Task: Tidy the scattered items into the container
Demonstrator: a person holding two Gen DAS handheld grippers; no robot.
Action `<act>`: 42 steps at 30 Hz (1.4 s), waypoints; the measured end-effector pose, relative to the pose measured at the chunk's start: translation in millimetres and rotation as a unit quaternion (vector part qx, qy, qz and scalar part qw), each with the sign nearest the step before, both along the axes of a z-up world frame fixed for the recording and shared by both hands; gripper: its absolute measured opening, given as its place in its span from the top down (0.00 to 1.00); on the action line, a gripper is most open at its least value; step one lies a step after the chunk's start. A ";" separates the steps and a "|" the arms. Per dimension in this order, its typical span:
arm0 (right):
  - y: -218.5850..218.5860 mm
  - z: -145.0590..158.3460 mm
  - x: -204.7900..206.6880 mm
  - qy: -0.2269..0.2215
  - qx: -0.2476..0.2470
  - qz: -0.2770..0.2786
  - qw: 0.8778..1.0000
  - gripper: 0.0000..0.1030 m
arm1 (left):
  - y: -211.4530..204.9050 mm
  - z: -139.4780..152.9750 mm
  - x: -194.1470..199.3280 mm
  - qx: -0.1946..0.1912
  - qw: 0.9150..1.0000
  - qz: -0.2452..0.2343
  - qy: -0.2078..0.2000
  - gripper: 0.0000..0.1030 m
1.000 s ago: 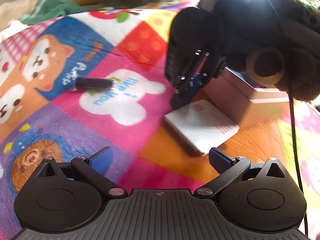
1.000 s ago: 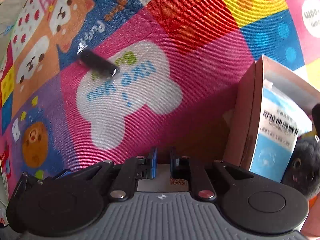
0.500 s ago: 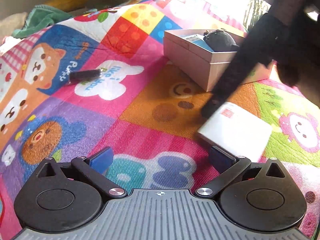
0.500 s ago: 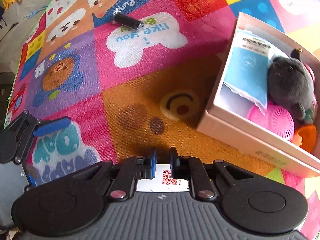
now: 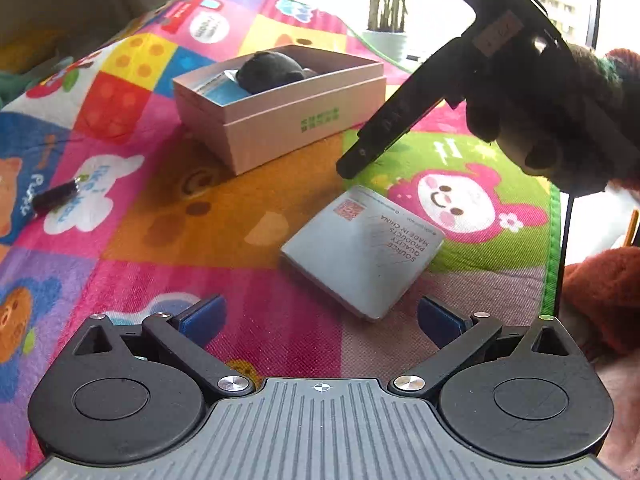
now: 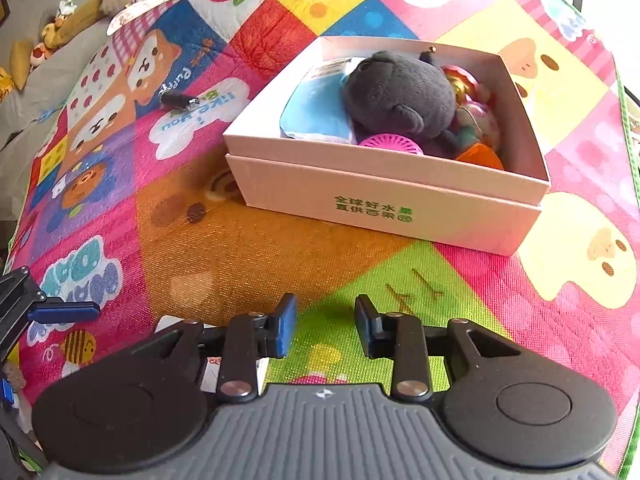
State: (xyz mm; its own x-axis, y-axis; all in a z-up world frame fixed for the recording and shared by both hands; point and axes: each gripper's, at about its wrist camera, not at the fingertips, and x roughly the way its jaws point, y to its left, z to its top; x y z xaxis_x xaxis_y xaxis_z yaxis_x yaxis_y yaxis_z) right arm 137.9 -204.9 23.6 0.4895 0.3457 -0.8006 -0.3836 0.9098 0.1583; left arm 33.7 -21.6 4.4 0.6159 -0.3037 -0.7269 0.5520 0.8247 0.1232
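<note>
A flat white box (image 5: 362, 248) lies on the colourful play mat, just ahead of my left gripper (image 5: 320, 312), which stands wide open with nothing between its pads. A gloved hand holds my right gripper (image 5: 352, 164) just above and beyond that box. Its jaws are opening and nothing is between them (image 6: 325, 326); a white corner of the flat box (image 6: 168, 325) shows under its left finger. The pale pink container (image 6: 380, 204) holds a dark plush toy (image 6: 400, 96), a blue pack (image 6: 312, 108) and other small items. A small black cylinder (image 6: 176, 100) lies on the mat to the container's left.
The mat's green edge (image 5: 554, 240) runs along the right, with an orange fleece sleeve (image 5: 604, 292) beside it. A potted plant (image 5: 386, 20) stands by the bright window behind the container. Cushions and soft toys (image 6: 48, 36) lie off the mat at far left.
The right gripper, shut on the flat white box, carried it from beside the container to the near side of the mat, then opened and came off it. The left gripper's view swung right.
</note>
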 end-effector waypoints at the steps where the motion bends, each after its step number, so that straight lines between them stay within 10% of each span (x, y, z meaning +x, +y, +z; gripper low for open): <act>1: -3.3 -0.9 -4.1 -0.004 0.009 0.005 1.000 0.69 | -1.9 -1.4 2.5 0.008 1.000 0.006 -0.005 0.00; 10: -5.4 -0.5 -45.9 -0.041 0.030 0.062 0.997 0.59 | 29.8 2.5 55.1 0.060 0.991 0.113 -0.037 0.00; 14: -16.6 4.0 -40.2 -0.098 0.030 0.020 0.995 0.30 | 70.6 15.7 84.4 -0.014 0.988 0.152 -0.036 0.00; 17: -23.4 -4.7 -27.6 -0.118 0.044 -0.011 0.992 0.27 | 107.3 25.1 117.4 -0.084 0.970 0.215 -0.071 0.00; 21: -26.3 -16.4 -14.6 -0.109 0.084 -0.028 0.990 0.16 | 147.2 20.3 175.7 -0.070 0.952 0.280 -0.099 0.00; 30: -35.1 -22.1 -1.7 -0.090 0.114 -0.052 0.988 0.00 | 156.6 4.6 250.3 0.029 0.970 0.213 -0.110 0.00; 35: -41.7 -23.4 1.5 -0.086 0.138 -0.055 0.985 0.00 | 175.8 -6.9 279.0 -0.035 0.975 0.219 -0.027 0.00; 42: -47.3 -26.2 1.6 -0.089 0.163 -0.065 0.980 0.00 | 175.5 -9.5 271.2 -0.053 0.969 0.235 -0.048 0.12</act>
